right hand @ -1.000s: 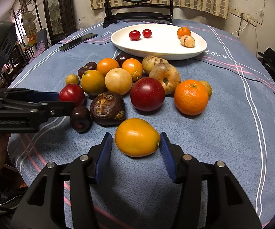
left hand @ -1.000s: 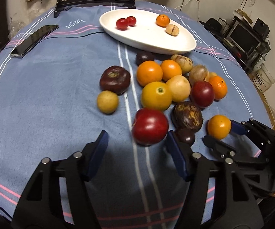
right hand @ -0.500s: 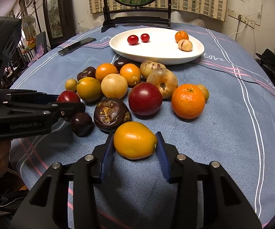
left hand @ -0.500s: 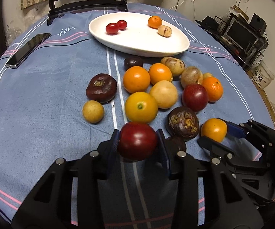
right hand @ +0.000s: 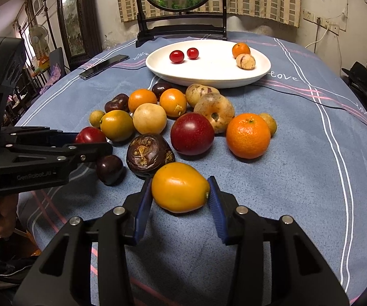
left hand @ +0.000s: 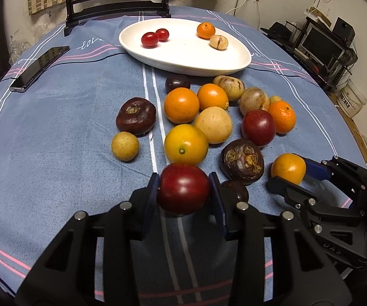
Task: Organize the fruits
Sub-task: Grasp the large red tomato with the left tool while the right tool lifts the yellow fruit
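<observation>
red and smooth, the round fruit [left hand: 184, 189] sits on the table cloth [left hand: 56, 153], squeezed at its widest sides by the left gripper [left hand: 184, 193]. the right gripper [right hand: 180, 195] has closed on the yellow fruit [right hand: 179, 187] nearby; both look light, firm and slippery, so hold gently

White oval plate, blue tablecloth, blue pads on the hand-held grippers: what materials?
White oval plate: likely glazed ceramic, given its smooth glossy rim, though it could be melamine. Blue tablecloth: woven fabric, matte and fuzzy, with pink and white stripes. Blue ridged pads: probably rubber or soft plastic, dull and ribbed.
</observation>
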`<state>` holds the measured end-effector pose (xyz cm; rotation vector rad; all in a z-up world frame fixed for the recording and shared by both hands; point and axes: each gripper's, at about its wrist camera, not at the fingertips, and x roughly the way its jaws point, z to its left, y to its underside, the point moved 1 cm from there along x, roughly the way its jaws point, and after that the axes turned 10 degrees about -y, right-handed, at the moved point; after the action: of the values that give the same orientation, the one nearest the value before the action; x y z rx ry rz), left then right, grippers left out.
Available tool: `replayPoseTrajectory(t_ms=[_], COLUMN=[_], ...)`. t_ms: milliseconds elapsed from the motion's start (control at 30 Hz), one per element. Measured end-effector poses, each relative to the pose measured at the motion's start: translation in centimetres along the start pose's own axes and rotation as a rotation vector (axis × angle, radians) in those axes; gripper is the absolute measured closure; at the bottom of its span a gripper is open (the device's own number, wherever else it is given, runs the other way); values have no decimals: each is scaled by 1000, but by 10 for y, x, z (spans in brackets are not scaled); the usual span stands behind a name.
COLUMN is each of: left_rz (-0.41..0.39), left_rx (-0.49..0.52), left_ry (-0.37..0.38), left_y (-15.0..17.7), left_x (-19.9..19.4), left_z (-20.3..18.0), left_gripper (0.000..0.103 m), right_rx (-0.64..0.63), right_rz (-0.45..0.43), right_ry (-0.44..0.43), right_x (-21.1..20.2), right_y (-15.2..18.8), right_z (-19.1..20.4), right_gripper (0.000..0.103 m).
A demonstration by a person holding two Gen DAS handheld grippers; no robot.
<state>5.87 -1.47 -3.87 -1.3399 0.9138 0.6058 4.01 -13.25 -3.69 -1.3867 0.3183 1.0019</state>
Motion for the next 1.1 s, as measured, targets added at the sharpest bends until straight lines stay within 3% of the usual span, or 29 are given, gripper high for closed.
replayPoseTrajectory(t_ms=[300, 533, 700, 933, 1100], left_rz=[-12, -69, -131, -239, -280], left_rx=[-31, -28, -22, 43, 64], left_ry=[45, 58, 56, -6, -22], left_y=[-3, -5, -18, -66, -112], left_x=[5, -23, -50, -75, -67], left_z=[4, 10, 17, 13, 4], left_gripper=[64, 64, 64, 64, 64], right_rx=[7, 23, 15, -39, -61], right_rz=[-9, -30, -99, -227, -275], right_ry=[-3, -7, -2, 33, 60], right_x=[-1, -10, -36, -74, -70], right_y=[0, -1, -12, -58, -99], right_z=[-1, -4, -7, -14, -26], right_gripper=[59, 59, 59, 59, 59])
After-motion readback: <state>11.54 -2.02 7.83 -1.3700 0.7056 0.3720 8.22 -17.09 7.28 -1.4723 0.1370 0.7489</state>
